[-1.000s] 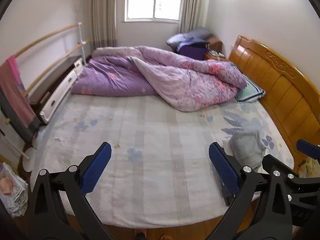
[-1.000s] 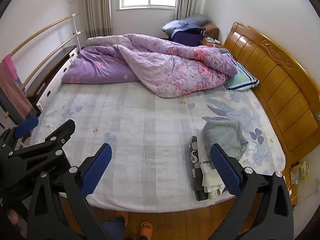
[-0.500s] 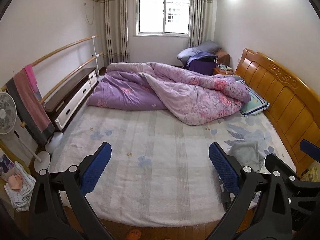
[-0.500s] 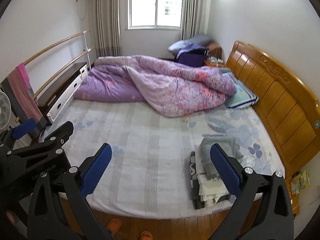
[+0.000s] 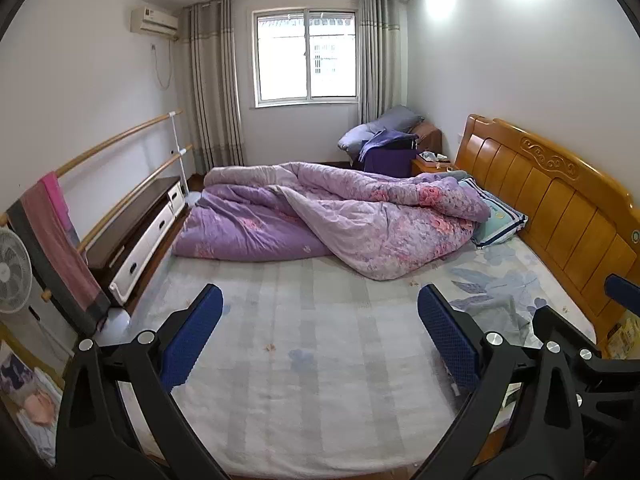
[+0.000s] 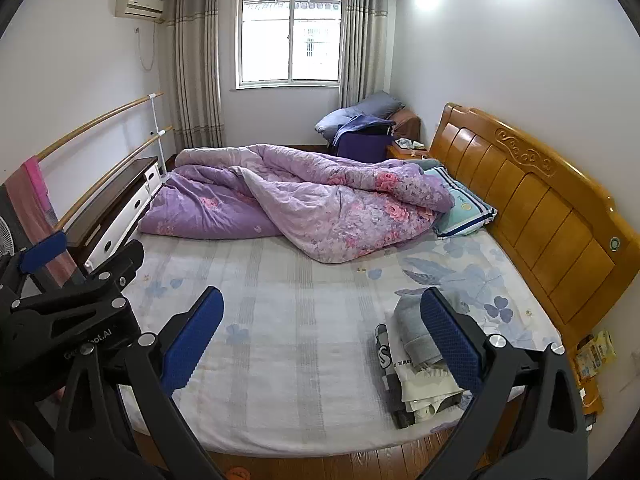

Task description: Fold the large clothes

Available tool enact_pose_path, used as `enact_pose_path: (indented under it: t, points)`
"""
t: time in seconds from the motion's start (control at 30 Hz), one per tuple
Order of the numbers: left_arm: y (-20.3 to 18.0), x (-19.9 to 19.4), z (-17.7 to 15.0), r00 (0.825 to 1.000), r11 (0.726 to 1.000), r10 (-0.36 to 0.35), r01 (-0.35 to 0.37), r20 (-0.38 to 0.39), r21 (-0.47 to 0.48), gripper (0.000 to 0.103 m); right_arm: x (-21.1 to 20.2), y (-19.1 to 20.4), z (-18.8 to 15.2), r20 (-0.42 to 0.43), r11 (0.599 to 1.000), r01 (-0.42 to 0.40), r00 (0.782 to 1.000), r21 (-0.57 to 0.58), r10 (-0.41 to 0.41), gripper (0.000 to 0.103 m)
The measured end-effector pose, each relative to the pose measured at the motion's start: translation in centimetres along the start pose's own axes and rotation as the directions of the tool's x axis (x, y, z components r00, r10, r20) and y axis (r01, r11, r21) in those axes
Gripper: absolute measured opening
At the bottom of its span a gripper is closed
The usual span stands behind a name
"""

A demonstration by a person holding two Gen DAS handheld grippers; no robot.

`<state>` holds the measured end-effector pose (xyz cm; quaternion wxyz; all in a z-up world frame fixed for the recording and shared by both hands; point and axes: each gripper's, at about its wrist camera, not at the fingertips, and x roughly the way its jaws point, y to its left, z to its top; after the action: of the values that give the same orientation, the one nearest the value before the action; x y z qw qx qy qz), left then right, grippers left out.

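bedroom with a wide bed (image 6: 288, 344) under a pale floral sheet, wooden headboard (image 6: 532, 204) on the right, window (image 6: 290, 34) with curtains at the far wall, air conditioner (image 6: 138, 6) high on the left. crumpled purple quilt (image 6: 304, 200) lay across the far half of the bed, pillow (image 6: 464, 208) beside it against the headboard. two wooden rails (image 5: 120, 160) ran along the left wall with a pink towel (image 5: 60, 240) over them, low cabinet (image 5: 136, 232) below, fan (image 5: 12, 276) at the left edge.

stack of folded clothes (image 6: 420, 360) sat at the near right corner of the bed, grey piece on top, white and dark ones under it. looked neat, so judged most or all folding was done. no unfolded garment showed on the open sheet; cannot tell if more was waiting out of frame.

left gripper (image 5: 320, 340) was held above the near bed edge, jaws spread wide, nothing between them. right gripper (image 6: 320, 340) was the same, wide apart and holding nothing, its right finger (image 6: 450, 340) overlapping the stack in view but apparently not touching it. both were well apart from the quilt. judged a pause between garments or the end of the task.
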<state>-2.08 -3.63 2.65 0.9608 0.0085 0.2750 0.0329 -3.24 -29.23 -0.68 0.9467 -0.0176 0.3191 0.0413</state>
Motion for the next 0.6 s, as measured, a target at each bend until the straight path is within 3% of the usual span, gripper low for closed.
enact_pose_path:
  t: [0.6]
  points:
    - [2.8,0.8,0.8,0.997,0.997,-0.072,0.072,-0.025,-0.010,0.098,-0.3,2.5,0.8,-0.009,0.998,0.060,0.998,-0.004,-0.060,0.095]
